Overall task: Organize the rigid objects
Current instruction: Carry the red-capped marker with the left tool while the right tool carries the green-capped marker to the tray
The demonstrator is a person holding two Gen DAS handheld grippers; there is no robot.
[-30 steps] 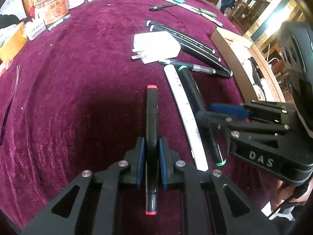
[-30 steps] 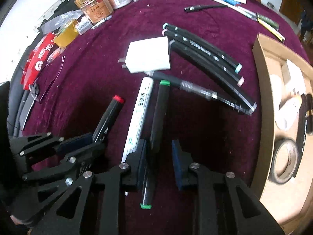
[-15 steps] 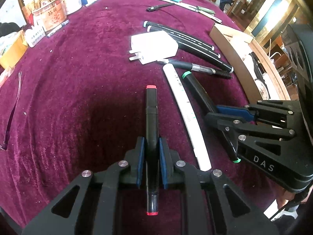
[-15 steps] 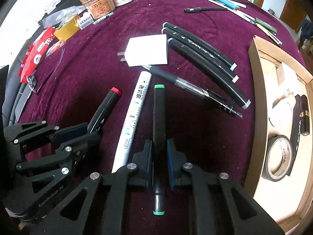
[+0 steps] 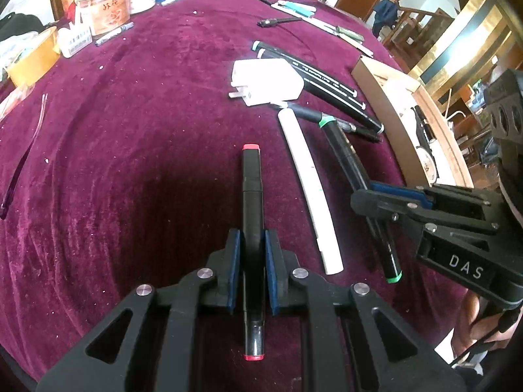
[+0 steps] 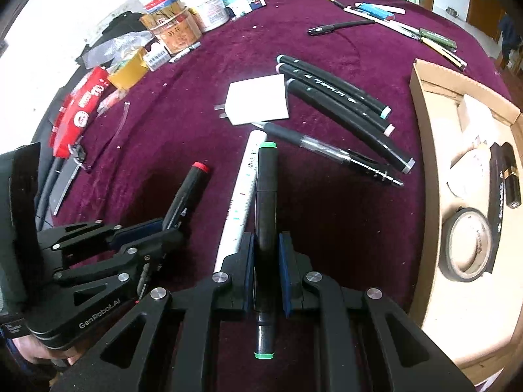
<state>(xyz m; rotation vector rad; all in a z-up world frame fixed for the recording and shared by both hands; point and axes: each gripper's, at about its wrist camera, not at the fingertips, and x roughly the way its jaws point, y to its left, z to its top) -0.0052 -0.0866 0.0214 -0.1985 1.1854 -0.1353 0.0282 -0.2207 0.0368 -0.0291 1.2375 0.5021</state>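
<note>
My left gripper (image 5: 251, 240) is shut on a black marker with red caps (image 5: 251, 192), held above the purple cloth; it also shows in the right wrist view (image 6: 183, 199). My right gripper (image 6: 265, 245) is shut on a black marker with green caps (image 6: 266, 196), also lifted; it shows in the left wrist view (image 5: 346, 163). A white paint marker (image 6: 243, 192) lies on the cloth between the two held markers. Three black markers (image 6: 340, 101), a clear-barrel pen (image 6: 330, 150) and a white charger (image 6: 258, 99) lie farther ahead.
A cardboard box (image 6: 421, 150) at the right holds a tape roll (image 6: 467, 243), white items and dark sticks. Jars, packets and a red wrapper (image 6: 81, 111) crowd the far left. More pens (image 6: 340, 26) lie at the far edge of the table.
My right gripper closed on the green-capped marker and lifted it off the cloth. My left gripper kept its hold on the red-capped marker and rose a little.
</note>
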